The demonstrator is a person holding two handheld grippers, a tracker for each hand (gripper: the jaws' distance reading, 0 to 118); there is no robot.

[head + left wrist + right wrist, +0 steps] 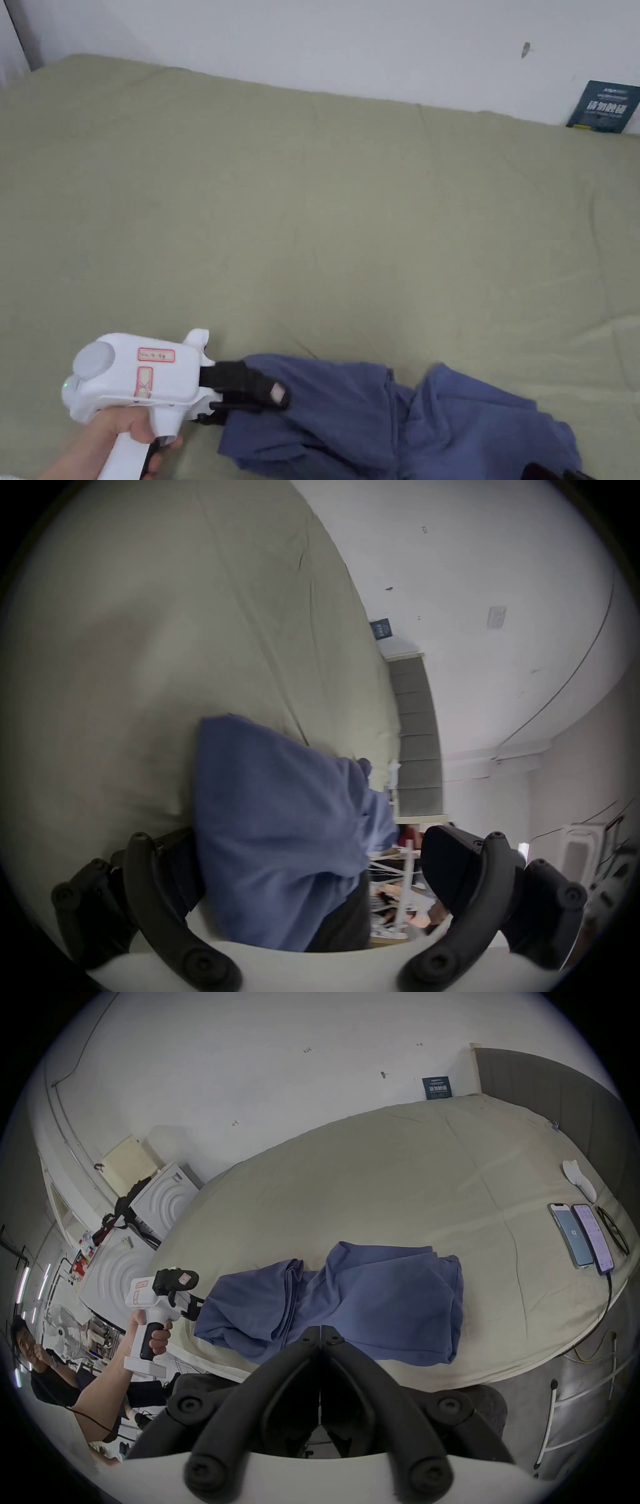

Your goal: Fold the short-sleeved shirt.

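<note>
The blue short-sleeved shirt [400, 419] lies bunched and partly folded on the olive-green bed [312, 219], down at the near edge, creased through the middle. In the head view the left gripper [275, 400] reaches in from the left, held in a hand [119, 437], its black fingers [250, 381] right at the shirt's left end. From the left gripper view those fingers stand wide apart: cloth is draped over the one on the left, while the other one hangs clear of it. So no pinch there. The right gripper [321, 1333] sits at the bed's near edge, fingers pressed tight together, tips over the cloth's edge; I cannot tell if they have fabric between them. Off to the far right of the bed, two phones [581, 1239] lie side by side, with a pair of glasses [613, 1234] just beside them.
</note>
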